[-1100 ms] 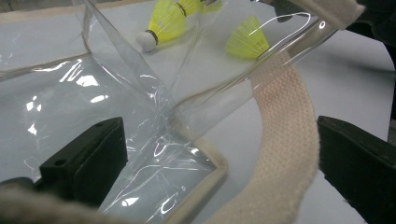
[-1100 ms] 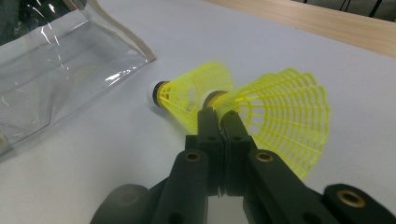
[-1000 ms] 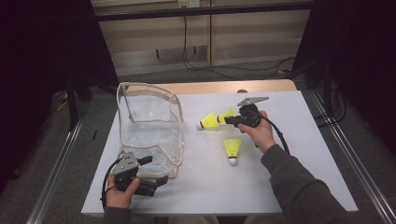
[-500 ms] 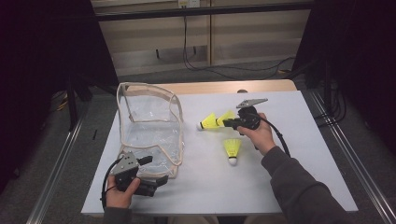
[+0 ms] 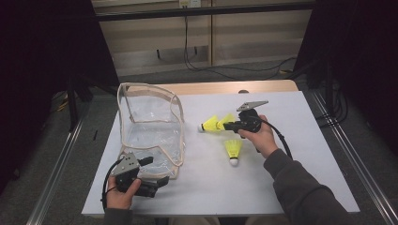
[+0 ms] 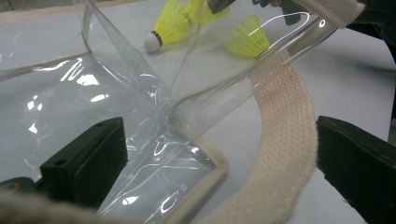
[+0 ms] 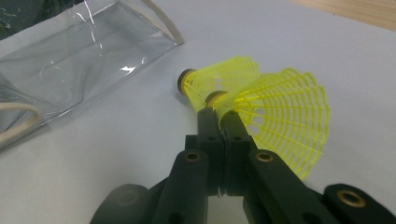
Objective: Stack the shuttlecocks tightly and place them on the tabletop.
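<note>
Fingers [image 7: 212,122] of the right gripper [image 7: 217,112] clamp the yellow mesh skirt of a shuttlecock [image 7: 280,112] lying mid-table beside its twin [image 7: 210,81]. Left gripper [image 6: 219,154] gapes around the clear bag's [image 6: 93,107] webbing strap [image 6: 280,140].

The clear pouch [image 5: 151,126] with its cream fabric trim is standing open on the white tabletop [image 5: 291,187], mouth toward the person. The left gripper [image 5: 157,183] is sitting at the pouch's near edge, gripped in the left hand [image 5: 119,197], its cable looping beside it. Across the tabletop, the right gripper [image 5: 225,125] is pointing left, its jaws meeting two yellow shuttlecocks [image 5: 213,123] lying together. A third yellow shuttlecock [image 5: 233,151] is lying apart, just below them, white cork toward the person. The right hand [image 5: 261,138] is wrapping the gripper's handle.
</note>
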A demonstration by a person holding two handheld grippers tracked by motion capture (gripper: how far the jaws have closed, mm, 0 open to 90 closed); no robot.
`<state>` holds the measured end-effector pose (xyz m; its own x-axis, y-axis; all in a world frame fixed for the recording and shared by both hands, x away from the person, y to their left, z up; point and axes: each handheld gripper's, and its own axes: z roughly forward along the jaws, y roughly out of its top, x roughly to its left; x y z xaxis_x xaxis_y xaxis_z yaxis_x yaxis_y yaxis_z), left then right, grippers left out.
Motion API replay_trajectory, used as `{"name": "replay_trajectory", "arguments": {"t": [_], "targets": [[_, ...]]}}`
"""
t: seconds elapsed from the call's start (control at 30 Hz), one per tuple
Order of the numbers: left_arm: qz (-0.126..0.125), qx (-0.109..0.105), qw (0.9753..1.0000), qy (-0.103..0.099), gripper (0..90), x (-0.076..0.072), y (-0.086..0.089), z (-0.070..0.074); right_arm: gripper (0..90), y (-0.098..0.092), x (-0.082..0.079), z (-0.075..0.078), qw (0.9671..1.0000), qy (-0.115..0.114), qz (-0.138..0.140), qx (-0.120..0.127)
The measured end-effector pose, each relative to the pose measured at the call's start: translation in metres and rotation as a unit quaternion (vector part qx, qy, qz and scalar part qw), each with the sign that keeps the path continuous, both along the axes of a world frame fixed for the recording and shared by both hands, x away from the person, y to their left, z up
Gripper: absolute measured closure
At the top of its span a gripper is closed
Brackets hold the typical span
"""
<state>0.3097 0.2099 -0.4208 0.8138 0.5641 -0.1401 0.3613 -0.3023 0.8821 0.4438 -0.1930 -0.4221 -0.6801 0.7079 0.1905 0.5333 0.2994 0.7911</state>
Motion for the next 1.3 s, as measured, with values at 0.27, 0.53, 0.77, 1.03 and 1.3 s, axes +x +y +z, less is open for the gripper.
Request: {"name": "replay_trajectory", "arguments": {"t": [0.27,0.53,0.77,1.03,1.3], "targets": [[-0.001,0.000,1.0000,0.000,3.6,0.0000,0.0003,0.0001,88.3,0.0014,-0.0020,0.0021,1.0000,0.002,0.003,0.009],[0.000,-0.002,1.0000,0.000,3.7,0.0001,0.0000,-0.0002,88.3,0.0003,-0.0022,0.0017,0.9999,0.004,0.004,0.011],[0.001,-0.002,1.0000,0.000,3.7,0.0000,-0.0002,-0.0002,88.3,0.0024,-0.0035,-0.0001,0.9999,0.006,0.009,0.011],[0.001,-0.003,1.0000,0.001,3.7,0.0000,-0.0003,-0.0005,88.3,0.0049,-0.0018,-0.0025,0.9998,0.009,0.011,0.011],[0.000,-0.004,1.0000,0.001,3.6,0.0003,-0.0002,-0.0008,88.3,0.0018,0.0030,-0.0055,0.9998,0.013,0.004,0.014]]}}
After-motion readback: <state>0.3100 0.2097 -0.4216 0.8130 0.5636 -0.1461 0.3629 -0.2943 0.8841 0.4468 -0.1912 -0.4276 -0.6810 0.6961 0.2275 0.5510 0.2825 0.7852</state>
